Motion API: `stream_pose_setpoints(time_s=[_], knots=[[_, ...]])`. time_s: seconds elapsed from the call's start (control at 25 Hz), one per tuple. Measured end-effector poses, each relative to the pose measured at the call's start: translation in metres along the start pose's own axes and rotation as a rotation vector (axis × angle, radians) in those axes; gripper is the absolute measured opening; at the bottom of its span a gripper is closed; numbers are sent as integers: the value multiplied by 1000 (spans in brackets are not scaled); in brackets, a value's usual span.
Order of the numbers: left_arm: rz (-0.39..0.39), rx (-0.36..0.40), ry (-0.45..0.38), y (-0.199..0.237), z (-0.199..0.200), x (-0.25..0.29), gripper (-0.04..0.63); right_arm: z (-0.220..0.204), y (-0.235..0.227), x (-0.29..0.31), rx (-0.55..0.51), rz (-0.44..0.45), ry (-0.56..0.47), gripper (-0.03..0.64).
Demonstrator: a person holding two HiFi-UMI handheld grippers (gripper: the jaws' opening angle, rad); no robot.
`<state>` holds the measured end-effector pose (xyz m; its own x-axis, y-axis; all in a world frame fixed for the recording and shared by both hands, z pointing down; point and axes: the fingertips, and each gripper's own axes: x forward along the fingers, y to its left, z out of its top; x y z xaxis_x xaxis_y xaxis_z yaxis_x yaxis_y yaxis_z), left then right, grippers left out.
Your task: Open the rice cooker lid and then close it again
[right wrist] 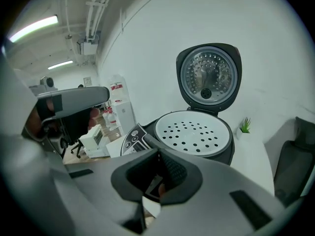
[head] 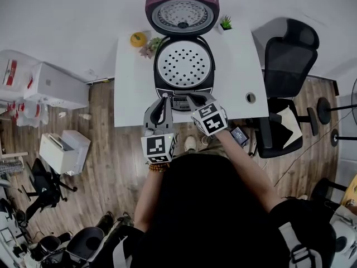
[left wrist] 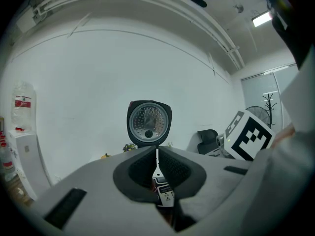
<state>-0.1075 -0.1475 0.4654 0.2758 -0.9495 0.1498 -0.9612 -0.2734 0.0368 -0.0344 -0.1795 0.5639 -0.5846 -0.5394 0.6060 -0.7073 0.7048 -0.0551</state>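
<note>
While the lid point(head: 182, 13) stands raised at the 12 o'clock end of the rice cooker point(head: 157, 78), the opening half of the task reads as done, the closing half as outstanding.

Item: rice cooker at the middle of a white table point(head: 131, 94); perforated tray point(head: 184, 65) seated in the pot; button panel point(head: 179, 101) at 6 o'clock of the body.

Tools: left gripper point(head: 165, 98), jaws pressed together, nothing between them, tip just beside the panel at its 7 o'clock; right gripper point(head: 193, 99), jaws likewise together and empty, tip near the panel at its 5 o'clock.

Neighbour: small potted plant point(head: 226, 23) at 1 o'clock of the pot, liable to be toppled by a wide sweep.

Hazards, as judged:
1. Tips so close to the panel may press a button on a careless start.
2. The reach to the lid crosses the open pot; a low pass may knock the tray askew, and the lid then fails to latch.
3. Closed jaws can only push or hook; on a smooth lid they may slip, and the lid drops and slams.
4. Pulling the lid with the body unbraced may drag the cooker toward the table's 6 o'clock edge.
</note>
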Motion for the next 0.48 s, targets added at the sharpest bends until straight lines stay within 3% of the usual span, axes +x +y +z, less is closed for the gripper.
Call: stream_pose_setpoints(time_s=[0.12,0.28,0.48], knots=[[0,-4,1,0,0,-1,34,4,2,-7,-50,-12,-56,29],[2,-7,4,3,-2,0,33,16,6,-18,-18,30,-183,29],[-9,-3,10,-1,-3,1,34,27,3,-35,-43,29,-262,29]])
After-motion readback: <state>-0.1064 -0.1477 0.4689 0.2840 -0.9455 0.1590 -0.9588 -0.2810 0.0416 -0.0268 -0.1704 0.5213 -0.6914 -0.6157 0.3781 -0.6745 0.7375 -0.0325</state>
